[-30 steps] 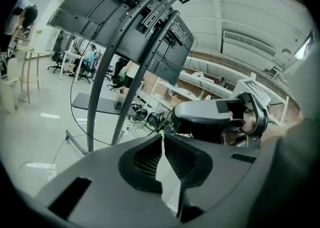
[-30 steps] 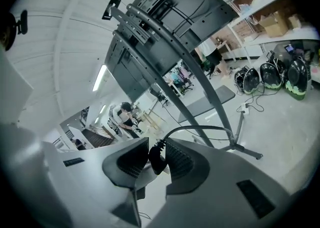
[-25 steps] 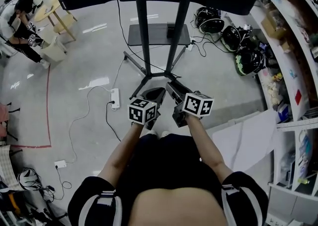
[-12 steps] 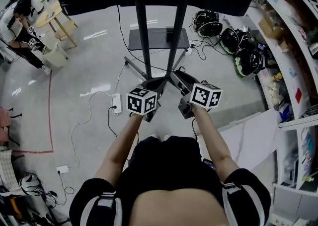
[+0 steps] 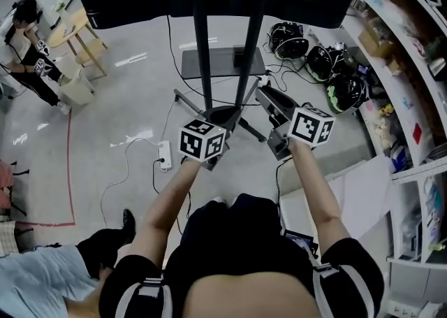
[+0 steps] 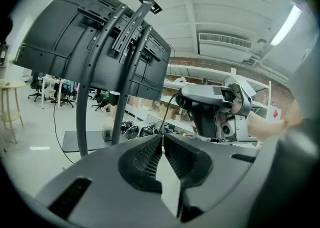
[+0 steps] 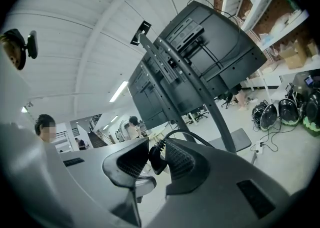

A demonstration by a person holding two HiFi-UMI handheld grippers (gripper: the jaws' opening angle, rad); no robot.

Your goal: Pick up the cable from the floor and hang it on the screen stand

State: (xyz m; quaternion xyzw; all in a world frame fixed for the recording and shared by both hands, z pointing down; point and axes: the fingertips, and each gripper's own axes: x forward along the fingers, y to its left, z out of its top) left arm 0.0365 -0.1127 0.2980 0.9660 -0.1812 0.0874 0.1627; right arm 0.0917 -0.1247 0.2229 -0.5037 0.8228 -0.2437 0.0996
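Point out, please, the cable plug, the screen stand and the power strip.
cable plug (image 7: pixel 156 159), right gripper view, black body
screen stand (image 5: pixel 202 51), head view, left pole
power strip (image 5: pixel 164 155), head view, white casing

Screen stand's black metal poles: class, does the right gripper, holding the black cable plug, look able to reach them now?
Probably yes: the right gripper, shut on the black cable plug, faces the black metal poles, nothing between.

A lab: cluttered shelves (image 5: pixel 408 58), helmets (image 5: pixel 323 61), screen stand (image 5: pixel 202 51).

Screen stand (image 5: pixel 202 44) stands ahead, shelves (image 5: pixel 412 65) right, power strip (image 5: pixel 164 155) left.
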